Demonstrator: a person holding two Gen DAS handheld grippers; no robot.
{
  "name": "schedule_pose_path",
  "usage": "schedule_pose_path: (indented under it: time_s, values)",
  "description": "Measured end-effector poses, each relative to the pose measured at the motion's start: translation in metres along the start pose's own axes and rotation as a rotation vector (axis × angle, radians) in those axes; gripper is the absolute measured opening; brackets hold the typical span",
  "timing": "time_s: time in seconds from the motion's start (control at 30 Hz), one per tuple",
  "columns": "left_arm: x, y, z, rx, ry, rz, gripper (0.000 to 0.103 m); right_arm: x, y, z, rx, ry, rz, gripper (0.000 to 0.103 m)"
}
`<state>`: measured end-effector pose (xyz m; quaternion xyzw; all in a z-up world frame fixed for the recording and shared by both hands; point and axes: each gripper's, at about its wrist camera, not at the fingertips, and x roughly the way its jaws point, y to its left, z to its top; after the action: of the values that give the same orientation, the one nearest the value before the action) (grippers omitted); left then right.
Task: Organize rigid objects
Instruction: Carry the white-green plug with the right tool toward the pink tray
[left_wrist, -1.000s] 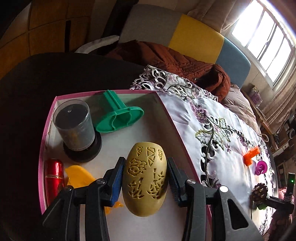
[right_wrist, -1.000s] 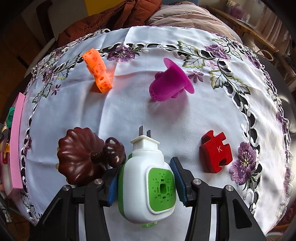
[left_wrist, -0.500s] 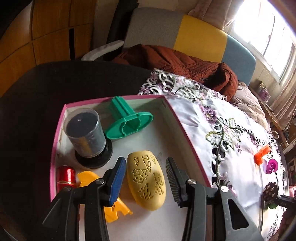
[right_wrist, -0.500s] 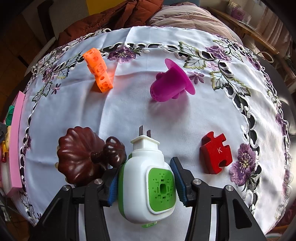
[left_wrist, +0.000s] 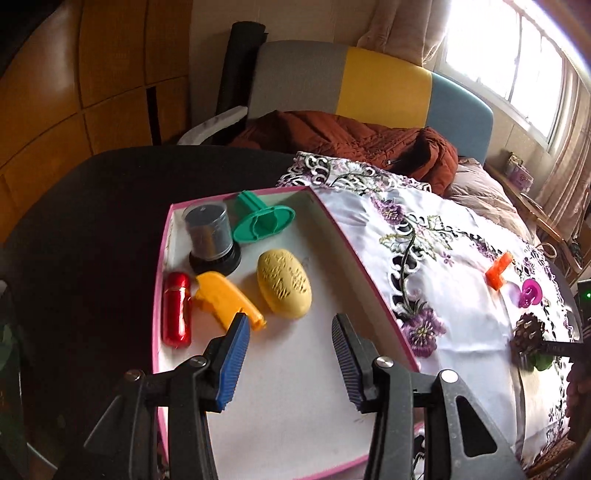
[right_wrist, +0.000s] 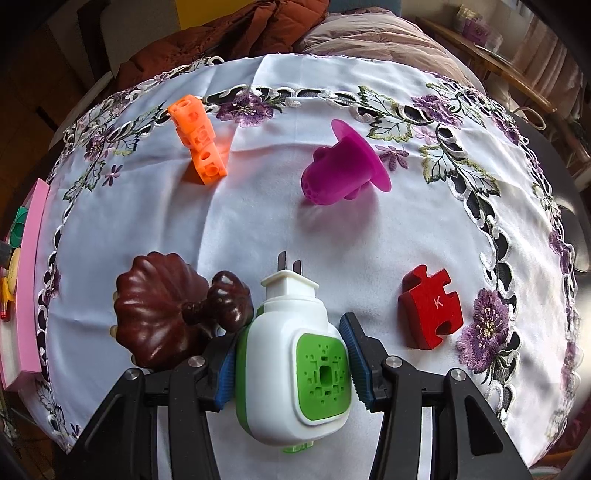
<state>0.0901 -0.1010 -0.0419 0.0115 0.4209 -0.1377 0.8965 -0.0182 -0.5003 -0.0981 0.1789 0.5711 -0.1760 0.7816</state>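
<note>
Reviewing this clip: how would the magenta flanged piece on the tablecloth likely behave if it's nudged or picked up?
The magenta flanged piece lies on its side, resting on its round flange and body, so a nudge would probably roll it in an arc. It looks like hollow moulded plastic, likely light and stiff. The smooth, tapered body may slip between pads.

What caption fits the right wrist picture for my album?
Right gripper fingers clamp a white-and-green plug-in device beside a brown pumpkin.

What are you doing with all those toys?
Tidying up. The pink box already holds several things, including the yellow carved egg. The left gripper is open and empty above the box. The right gripper is clamped on a white and green plug on the flowered tablecloth, where more toys wait.
</note>
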Motion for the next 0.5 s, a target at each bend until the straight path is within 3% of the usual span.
schedule_pose_path:
  time_s: [0.5]
  values:
    - [-0.023,0.016,-0.021,-0.023,-0.016,0.041,0.046,-0.002,0.001,0.0,-0.002,-0.017,-0.023,0.051]
